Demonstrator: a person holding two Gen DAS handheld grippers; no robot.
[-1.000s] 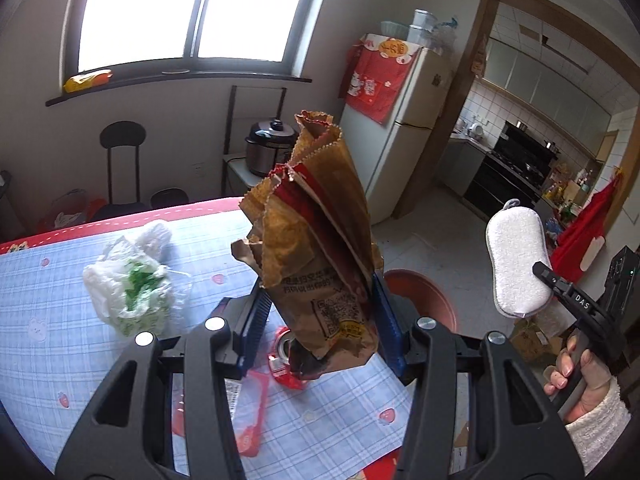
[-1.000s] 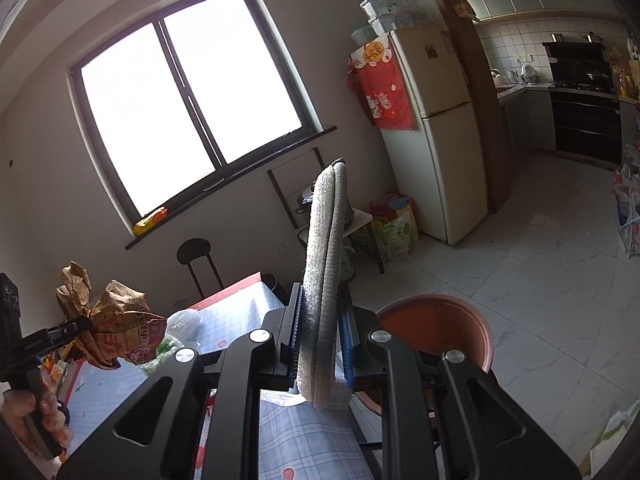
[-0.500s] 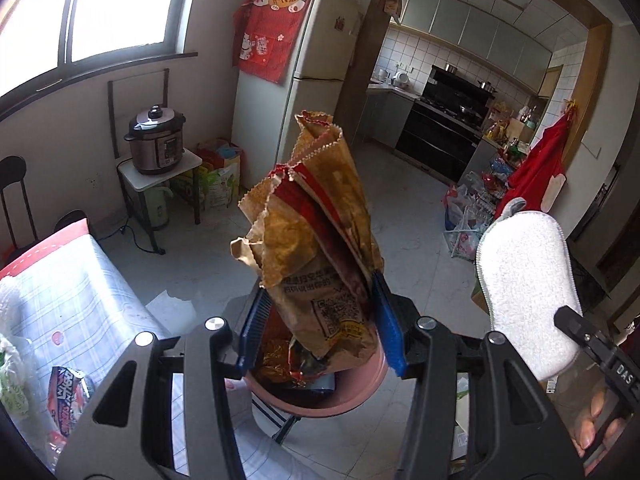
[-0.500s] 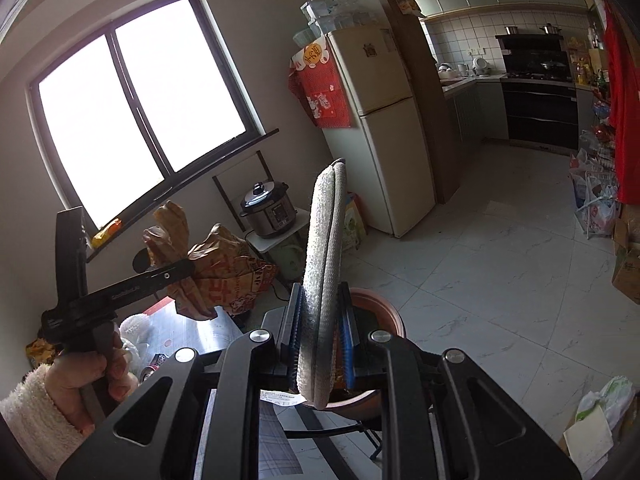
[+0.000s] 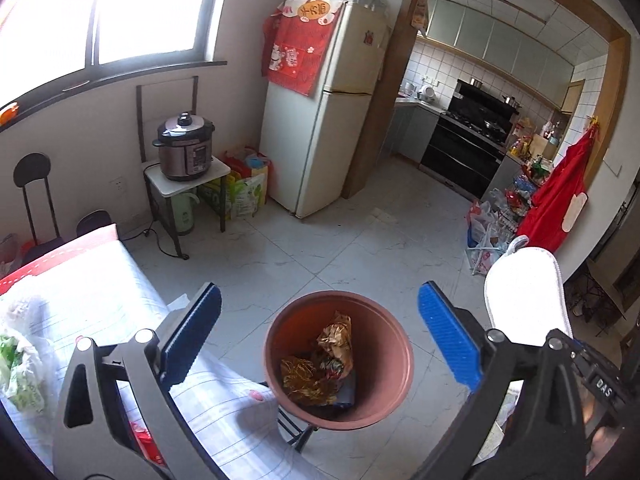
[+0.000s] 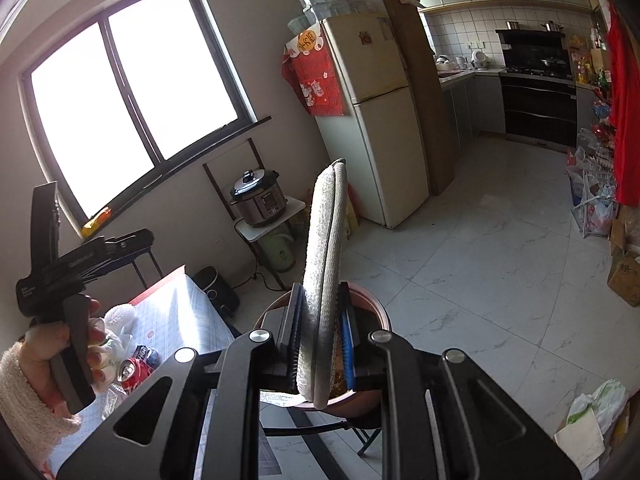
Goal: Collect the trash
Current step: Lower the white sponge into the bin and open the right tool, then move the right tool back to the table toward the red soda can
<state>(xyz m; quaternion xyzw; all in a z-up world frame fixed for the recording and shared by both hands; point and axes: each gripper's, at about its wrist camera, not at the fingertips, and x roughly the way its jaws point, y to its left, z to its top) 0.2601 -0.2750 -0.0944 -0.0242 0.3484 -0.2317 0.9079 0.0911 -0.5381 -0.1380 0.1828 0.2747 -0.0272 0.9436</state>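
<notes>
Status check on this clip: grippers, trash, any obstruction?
Left gripper just opened, empty, above terracotta bin. Crumpled brown paper bag inside bin. Right gripper shut on white sponge pad. Nothing obstructing.

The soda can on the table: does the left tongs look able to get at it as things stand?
Probably yes. The left tongs stand open and empty over the brown bin beside the table. The soda can lies uncovered among the bags there; nothing seen blocks it, but the hand must swing back.
</notes>
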